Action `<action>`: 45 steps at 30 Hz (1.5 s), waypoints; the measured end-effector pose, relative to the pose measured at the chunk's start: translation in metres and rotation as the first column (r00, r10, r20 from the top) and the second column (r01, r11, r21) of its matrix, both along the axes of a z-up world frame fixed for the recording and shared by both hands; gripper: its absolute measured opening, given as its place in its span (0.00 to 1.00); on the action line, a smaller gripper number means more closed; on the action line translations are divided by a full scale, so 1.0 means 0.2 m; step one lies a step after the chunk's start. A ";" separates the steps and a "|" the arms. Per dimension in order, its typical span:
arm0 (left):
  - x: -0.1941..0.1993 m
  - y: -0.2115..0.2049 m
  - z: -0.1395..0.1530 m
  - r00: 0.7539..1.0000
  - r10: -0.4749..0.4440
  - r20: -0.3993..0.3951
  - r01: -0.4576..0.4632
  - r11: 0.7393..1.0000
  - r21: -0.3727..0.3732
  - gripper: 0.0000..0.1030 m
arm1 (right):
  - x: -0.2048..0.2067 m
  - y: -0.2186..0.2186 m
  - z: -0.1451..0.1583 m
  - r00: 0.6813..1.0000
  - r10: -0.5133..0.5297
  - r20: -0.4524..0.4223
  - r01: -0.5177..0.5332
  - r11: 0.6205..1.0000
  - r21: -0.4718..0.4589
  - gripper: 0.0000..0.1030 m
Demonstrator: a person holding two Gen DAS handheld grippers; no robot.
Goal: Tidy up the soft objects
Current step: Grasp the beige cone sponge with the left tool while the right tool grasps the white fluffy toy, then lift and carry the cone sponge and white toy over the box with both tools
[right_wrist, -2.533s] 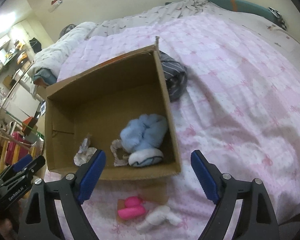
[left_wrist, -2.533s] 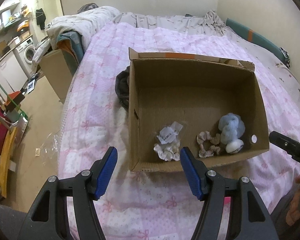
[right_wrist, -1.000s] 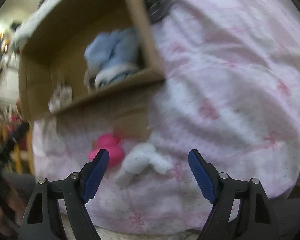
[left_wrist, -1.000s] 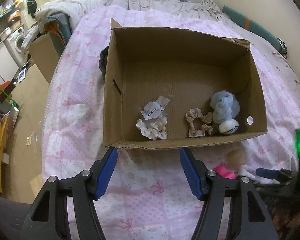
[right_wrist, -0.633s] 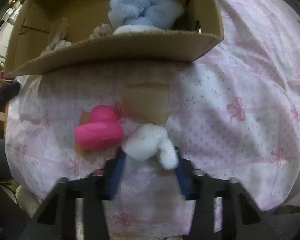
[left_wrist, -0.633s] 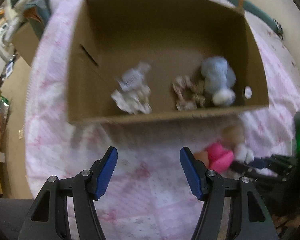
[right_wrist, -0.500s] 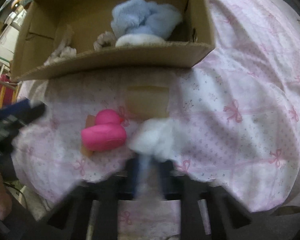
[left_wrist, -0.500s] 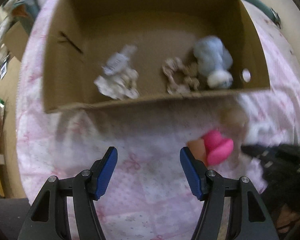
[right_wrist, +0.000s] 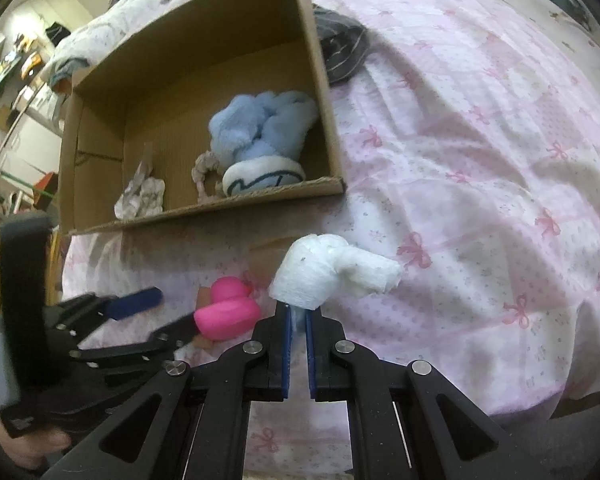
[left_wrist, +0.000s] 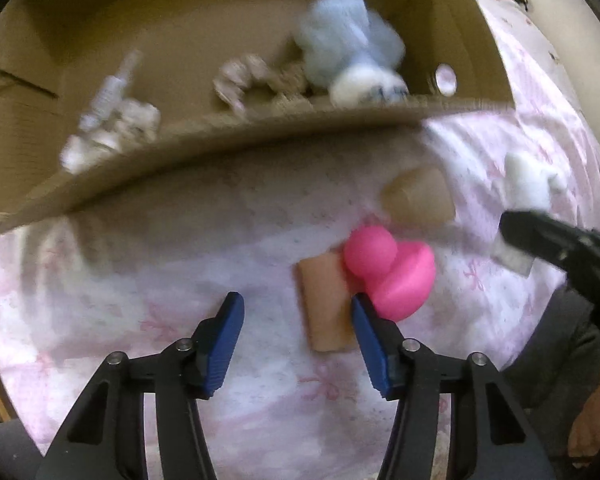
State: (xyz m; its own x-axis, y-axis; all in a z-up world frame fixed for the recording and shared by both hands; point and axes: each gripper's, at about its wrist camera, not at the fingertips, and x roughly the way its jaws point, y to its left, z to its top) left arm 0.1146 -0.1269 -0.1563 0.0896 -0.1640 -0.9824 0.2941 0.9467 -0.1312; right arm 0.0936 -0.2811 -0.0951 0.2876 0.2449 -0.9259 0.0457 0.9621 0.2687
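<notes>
Duck [left_wrist: 396,270] lies flat, head toward box [left_wrist: 240,136], between closing hand-held gripper [left_wrist: 296,320] jaws.

My white fluffy wad [right_wrist: 324,276] pinched and lifted off the quilt, pink rubber duck [left_wrist: 392,268] lying on its side beside a tan card [left_wrist: 326,304], blue plush [right_wrist: 260,128] inside the cardboard box [right_wrist: 320,64]

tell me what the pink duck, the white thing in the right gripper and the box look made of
Pink duck: smooth moulded rubber or soft plastic, faint sheen. White bundle: crinkly textured fabric or gauze, matte; cannot tell which. Box: brown corrugated cardboard, fluted cut edges.
</notes>
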 end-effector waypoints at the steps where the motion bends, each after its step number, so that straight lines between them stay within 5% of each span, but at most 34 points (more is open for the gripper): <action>1: 0.00 -0.01 -0.02 1.000 -0.004 -0.006 0.004 1.000 0.008 0.48 | 0.00 -0.01 0.01 1.000 -0.005 0.004 0.005 1.000 0.004 0.08; 6: 0.01 -0.03 -0.04 1.000 -0.025 -0.011 0.025 1.000 -0.008 0.10 | 0.01 -0.02 0.01 1.000 -0.018 0.010 0.017 1.000 0.015 0.08; 9: 0.00 -0.03 -0.03 0.999 -0.034 0.006 0.034 0.999 0.004 0.05 | 0.01 -0.02 0.00 1.000 -0.017 0.012 0.017 1.000 0.018 0.08; 27: -0.14 0.33 0.28 0.979 0.173 0.107 -0.171 0.985 -0.027 0.04 | -0.02 0.05 0.06 0.998 0.033 0.058 -0.036 0.998 0.051 0.08; 34: -0.27 0.42 0.42 0.951 0.251 0.178 -0.245 0.968 -0.057 0.04 | -0.03 0.10 0.11 0.993 0.062 0.100 -0.069 0.995 0.069 0.08; 45: -0.21 0.62 0.65 0.887 0.358 0.291 -0.334 0.934 -0.130 0.04 | -0.08 0.10 0.21 0.981 0.059 0.185 -0.081 0.991 0.110 0.08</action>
